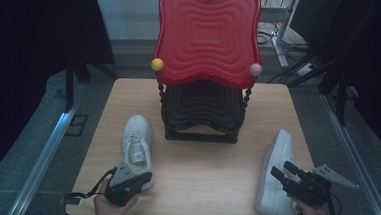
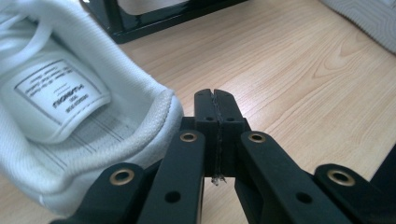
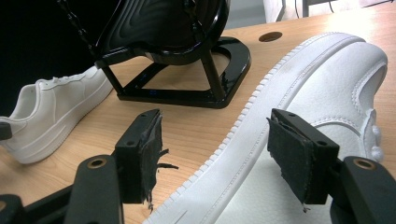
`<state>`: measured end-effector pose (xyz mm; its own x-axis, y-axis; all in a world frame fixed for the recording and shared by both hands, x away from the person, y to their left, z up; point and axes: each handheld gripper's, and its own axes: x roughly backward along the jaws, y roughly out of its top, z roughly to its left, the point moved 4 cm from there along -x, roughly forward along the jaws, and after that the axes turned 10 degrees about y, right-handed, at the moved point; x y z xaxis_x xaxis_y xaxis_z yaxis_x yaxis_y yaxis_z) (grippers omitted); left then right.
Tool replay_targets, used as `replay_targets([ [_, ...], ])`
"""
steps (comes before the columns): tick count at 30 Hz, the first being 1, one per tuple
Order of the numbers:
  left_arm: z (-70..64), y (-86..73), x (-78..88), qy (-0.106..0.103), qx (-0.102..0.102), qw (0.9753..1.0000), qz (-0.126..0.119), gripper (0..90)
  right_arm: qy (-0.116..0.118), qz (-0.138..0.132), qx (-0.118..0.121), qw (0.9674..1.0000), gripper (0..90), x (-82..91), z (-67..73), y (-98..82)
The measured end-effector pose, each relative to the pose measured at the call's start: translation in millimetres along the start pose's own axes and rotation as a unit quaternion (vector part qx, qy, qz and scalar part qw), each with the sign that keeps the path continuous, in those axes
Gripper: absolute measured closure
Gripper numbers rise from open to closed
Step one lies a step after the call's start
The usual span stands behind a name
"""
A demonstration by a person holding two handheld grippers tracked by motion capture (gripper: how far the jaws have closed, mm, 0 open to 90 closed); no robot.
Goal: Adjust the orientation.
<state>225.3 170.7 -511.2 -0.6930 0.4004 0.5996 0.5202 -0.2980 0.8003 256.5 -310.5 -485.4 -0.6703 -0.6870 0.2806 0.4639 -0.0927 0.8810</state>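
Left gripper, jaws pressed together, empty, beside upright sneaker heel at 7 o'clock. Right gripper spread over tipped sneaker at 4. Light, soft collar; probably grab heel rim.

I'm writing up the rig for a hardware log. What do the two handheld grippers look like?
Both are black. The left gripper carries a grey three-cornered plate and trails a black cable. The right gripper has a grey plate too. Their linkage arms have brass-ringed pivot holes, and the right gripper's fingertips wear frayed dark pads.
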Motion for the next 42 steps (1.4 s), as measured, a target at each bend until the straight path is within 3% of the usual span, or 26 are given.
replay_targets([
  [2,2.2,-1.2,2.3,0.011,-0.004,0.9999,0.003,90.0,0.0,0.0,0.0,1.0,35.5,0.0,-0.2,-0.2],
  [6,13.5,-7.4,9.0,0.011,0.008,0.9999,0.003,90.0,-0.001,0.002,0.0,1.0,35.5,1.1,-1.7,-0.1],
  [9,20.8,-11.6,16.4,0.028,0.001,0.9996,0.009,89.7,-0.002,-0.001,-0.001,1.0,35.5,3.1,-1.8,1.0],
  [13,29.8,-15.5,19.9,0.012,0.023,0.9996,0.005,90.0,-0.002,-0.001,-0.002,1.0,35.5,3.8,-2.3,0.8],
  [14,34.6,-17.2,22.9,0.032,0.019,0.9993,0.007,89.8,-0.003,-0.001,-0.004,1.0,35.5,4.7,-2.9,0.9],
  [18,44.7,-21.1,26.0,0.023,0.043,0.9988,0.001,90.0,-0.005,-0.002,-0.004,1.0,35.5,6.4,-3.8,1.7],
  [19,50.0,-22.7,28.7,0.039,0.041,0.9984,0.004,90.0,-0.005,-0.004,-0.005,1.0,35.5,6.6,-3.6,1.8],
  [25,63.2,-27.0,33.3,0.04,0.064,0.9971,0.0,90.0,-0.003,0.001,-0.008,1.0,35.5,5.4,-3.8,0.4],
  [29,64.0,-28.0,34.6,0.044,0.067,0.9968,-0.001,89.6,-0.002,0.002,-0.003,1.0,35.5,5.8,-1.6,2.3],
  [39,62.1,-21.0,37.7,0.029,0.072,0.9968,-0.016,86.0,0.002,0.006,-0.002,1.0,35.5,3.5,1.5,1.4],
  [42,60.0,-11.7,45.9,0.01,0.069,0.9968,-0.038,82.9,0.005,0.004,0.004,1.0,35.4,3.0,4.7,2.7],
])
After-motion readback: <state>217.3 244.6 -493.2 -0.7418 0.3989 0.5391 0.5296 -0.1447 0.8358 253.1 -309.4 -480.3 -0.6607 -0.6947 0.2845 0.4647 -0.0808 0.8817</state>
